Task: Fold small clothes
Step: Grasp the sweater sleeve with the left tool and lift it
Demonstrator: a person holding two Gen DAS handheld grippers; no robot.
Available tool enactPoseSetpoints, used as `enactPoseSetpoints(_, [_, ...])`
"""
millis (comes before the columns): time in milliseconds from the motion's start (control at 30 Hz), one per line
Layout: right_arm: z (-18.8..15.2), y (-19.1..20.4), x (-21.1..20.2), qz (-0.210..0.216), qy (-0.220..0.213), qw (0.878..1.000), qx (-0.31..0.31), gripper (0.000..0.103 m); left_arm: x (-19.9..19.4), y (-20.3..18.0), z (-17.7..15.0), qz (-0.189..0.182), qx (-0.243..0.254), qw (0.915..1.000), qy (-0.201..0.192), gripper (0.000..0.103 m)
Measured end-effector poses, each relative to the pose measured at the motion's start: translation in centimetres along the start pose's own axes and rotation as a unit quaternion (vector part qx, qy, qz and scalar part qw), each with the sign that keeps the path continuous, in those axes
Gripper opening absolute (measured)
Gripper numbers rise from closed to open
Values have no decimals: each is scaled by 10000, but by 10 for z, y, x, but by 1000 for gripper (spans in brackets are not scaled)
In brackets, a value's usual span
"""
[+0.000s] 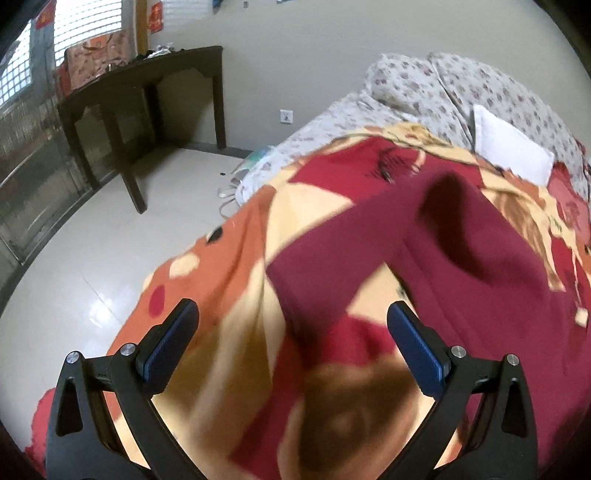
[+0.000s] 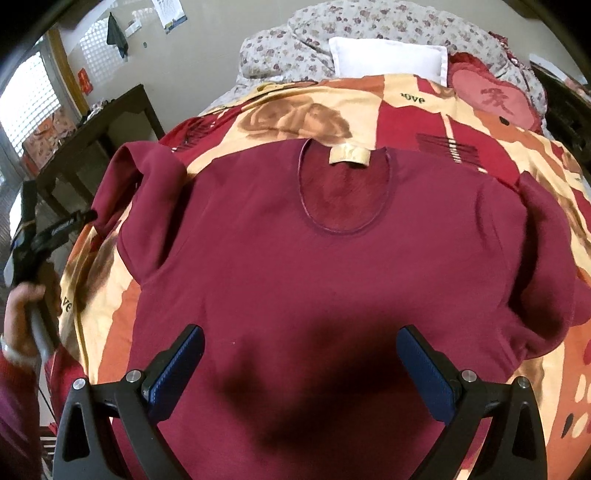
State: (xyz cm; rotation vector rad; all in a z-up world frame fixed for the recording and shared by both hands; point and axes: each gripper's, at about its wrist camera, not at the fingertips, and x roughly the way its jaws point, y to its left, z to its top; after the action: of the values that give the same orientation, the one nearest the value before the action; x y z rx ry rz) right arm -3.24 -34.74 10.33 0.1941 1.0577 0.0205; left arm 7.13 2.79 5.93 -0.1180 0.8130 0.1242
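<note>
A dark red long-sleeved shirt (image 2: 295,266) lies flat, front up, on a patterned red, orange and cream blanket (image 2: 424,107) on a bed, its round neck and cream label (image 2: 349,156) at the far side. My right gripper (image 2: 299,354) is open and empty just above the shirt's lower body. The left sleeve (image 2: 147,177) lies folded at the shirt's left edge. In the left wrist view, my left gripper (image 1: 291,332) is open and empty above the blanket, with that sleeve (image 1: 354,243) just ahead of it and the shirt body (image 1: 498,280) to its right.
A white pillow (image 2: 388,59) and a floral quilt (image 2: 369,22) lie at the head of the bed. A red heart cushion (image 2: 491,99) sits at the far right. A dark wooden table (image 1: 147,85) stands by the window on the left, across pale floor tiles (image 1: 92,266).
</note>
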Motion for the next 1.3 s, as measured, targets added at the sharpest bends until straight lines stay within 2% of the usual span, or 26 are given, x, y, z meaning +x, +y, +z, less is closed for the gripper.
enactPoseSetpoints(33, [0,1,2,16,34,10000,-10,103,5,1,2,-21,-40,10000,-19,102])
enactPoseSetpoints(167, [0,7,9,75,148,9998,-83,103,23,-4,8,-147,49,9998,81,85])
enactPoseSetpoints(200, [0,8,10,92,166,9998,-102,103,28,-7,8,-175,181,9996,85,73])
enactPoseSetpoints(233, [0,9,11,109,184,9997,-120,103,31,-10,9,-201,274,9994,117,65])
enactPoseSetpoints(267, [0,11,12,130,205,9996,-134,103,36,-11,9,-236,352,9989,184,48])
enactPoseSetpoints(300, [0,12,14,145,227,9995,-139,103,40,-12,10,-317,393,9983,294,26])
enactPoseSetpoints(333, [0,13,15,158,246,9995,-139,103,41,-10,10,-443,365,9975,406,16])
enactPoseSetpoints(367, [0,14,16,175,261,9994,-142,103,38,-8,11,-521,321,9971,441,12])
enactPoseSetpoints(467, [-1,15,16,242,252,9993,-157,103,1,-1,22,-773,413,9960,177,11])
enactPoseSetpoints(633, [-3,6,12,364,189,9992,17,103,-80,7,43,-1113,907,9896,-81,10])
enactPoseSetpoints(767, [-2,-4,5,486,103,9986,205,103,-140,-1,55,-1641,1161,9796,-23,10])
enactPoseSetpoints(867, [2,-15,-6,357,-48,9991,216,103,-182,-26,51,-2126,1494,9657,12,10])
enactPoseSetpoints(1000, [8,-38,-26,125,-260,9991,302,103,-220,-89,38,-3072,1964,9309,231,10])
enactPoseSetpoints(1133, [10,-72,-50,-182,-485,9972,532,103,-227,-162,15,-3814,2319,8929,585,10])
enactPoseSetpoints(1233, [7,-96,-62,-355,-572,9953,703,103,-208,-218,-3,-4051,2297,8810,832,10])
enactPoseSetpoints(1300, [4,-113,-68,-516,-586,9933,857,103,-195,-249,-20,-4131,2264,8769,953,10])
